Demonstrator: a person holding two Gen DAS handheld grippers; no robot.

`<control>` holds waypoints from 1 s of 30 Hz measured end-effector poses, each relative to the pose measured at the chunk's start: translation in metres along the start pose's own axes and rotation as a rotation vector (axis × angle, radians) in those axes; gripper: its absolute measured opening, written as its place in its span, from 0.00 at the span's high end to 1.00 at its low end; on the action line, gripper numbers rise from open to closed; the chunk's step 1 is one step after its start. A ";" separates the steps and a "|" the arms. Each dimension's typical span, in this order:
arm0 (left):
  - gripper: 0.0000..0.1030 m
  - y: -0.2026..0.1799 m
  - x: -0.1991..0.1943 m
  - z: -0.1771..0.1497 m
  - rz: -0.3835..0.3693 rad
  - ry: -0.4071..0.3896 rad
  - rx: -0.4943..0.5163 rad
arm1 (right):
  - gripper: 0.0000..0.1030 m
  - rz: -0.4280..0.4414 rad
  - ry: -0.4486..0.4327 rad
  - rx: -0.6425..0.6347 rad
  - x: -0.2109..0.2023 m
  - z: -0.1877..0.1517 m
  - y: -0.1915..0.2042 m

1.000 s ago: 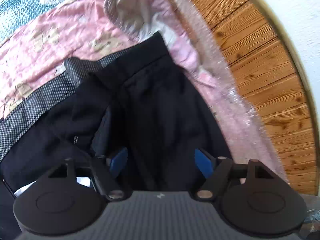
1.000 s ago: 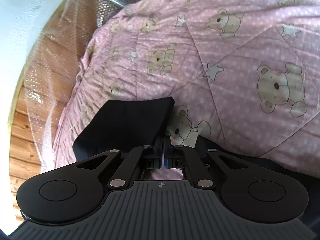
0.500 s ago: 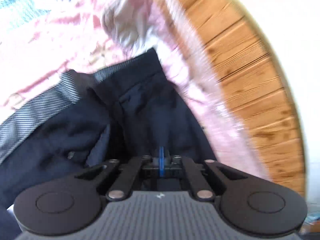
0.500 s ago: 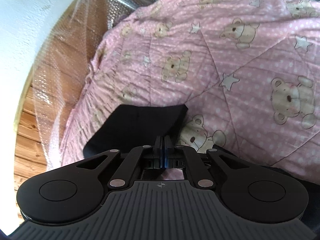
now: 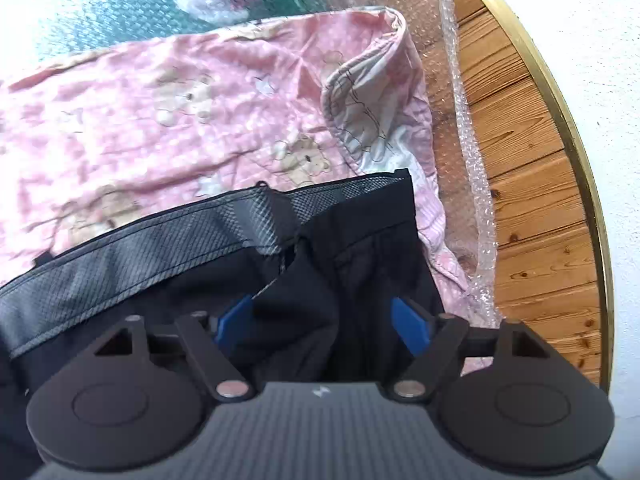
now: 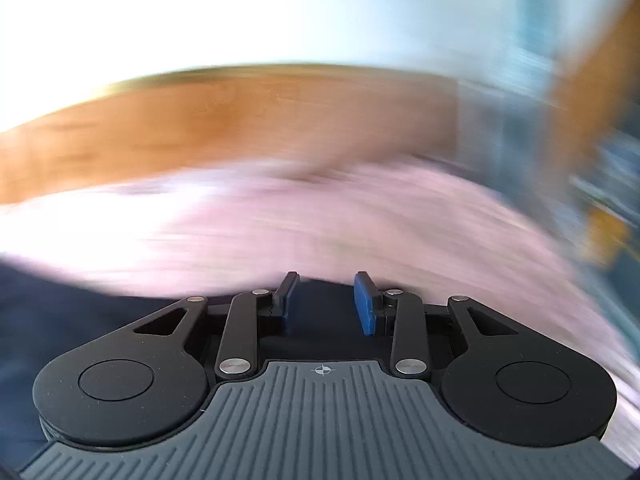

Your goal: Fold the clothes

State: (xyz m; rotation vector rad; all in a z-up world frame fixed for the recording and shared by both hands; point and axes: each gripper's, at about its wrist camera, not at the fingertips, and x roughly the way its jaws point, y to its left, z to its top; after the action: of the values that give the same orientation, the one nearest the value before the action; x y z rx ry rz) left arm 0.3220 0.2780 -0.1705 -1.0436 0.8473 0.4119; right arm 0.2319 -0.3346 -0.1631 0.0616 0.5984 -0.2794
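On the pink bear-print quilt (image 5: 168,128) lay the black garment (image 5: 360,256), its bunched cloth between my left gripper (image 5: 324,322)'s spread blue fingers (image 5: 410,326) but ungripped, while my right gripper (image 6: 326,304), fingers parted and empty, hung over dark cloth in a motion-blurred view.

Left wrist view: bright daylight, mostly sharp; white wall (image 5: 592,80) at 2 o'clock overexposed; black garment (image 5: 360,272) loses detail in shadow; fisheye bending at edges. Right wrist view: heavy motion blur throughout; blown-out glare from 10 to 12 o'clock; only the right gripper (image 6: 326,304) sharp.
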 end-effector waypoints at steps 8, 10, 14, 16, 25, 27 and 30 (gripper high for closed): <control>0.90 0.019 0.005 0.013 -0.158 0.079 0.152 | 0.52 0.738 0.079 -0.506 0.035 0.004 0.304; 0.92 0.023 -0.008 0.015 -0.212 0.083 0.205 | 0.51 0.783 0.082 -0.623 0.042 -0.001 0.360; 0.92 0.032 -0.032 0.020 -0.320 0.091 0.311 | 0.49 0.818 0.089 -0.731 0.041 -0.005 0.401; 0.92 0.036 -0.045 0.022 -0.374 0.094 0.364 | 0.48 0.835 0.092 -0.784 0.041 -0.007 0.422; 0.92 0.056 -0.093 0.042 -0.621 0.034 0.490 | 0.84 0.911 0.076 -0.882 0.017 -0.003 0.479; 0.92 0.071 -0.107 0.042 -0.651 -0.004 0.540 | 0.69 0.932 0.048 -0.793 -0.007 0.006 0.460; 0.89 0.117 -0.089 0.046 -0.494 -0.005 0.459 | 0.50 0.903 0.056 -0.651 -0.034 0.006 0.422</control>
State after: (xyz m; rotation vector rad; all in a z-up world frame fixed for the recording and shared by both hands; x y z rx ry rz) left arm 0.2077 0.3806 -0.1584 -0.7833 0.6097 -0.1932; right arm 0.3249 0.0784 -0.1488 -0.2874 0.6369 0.7975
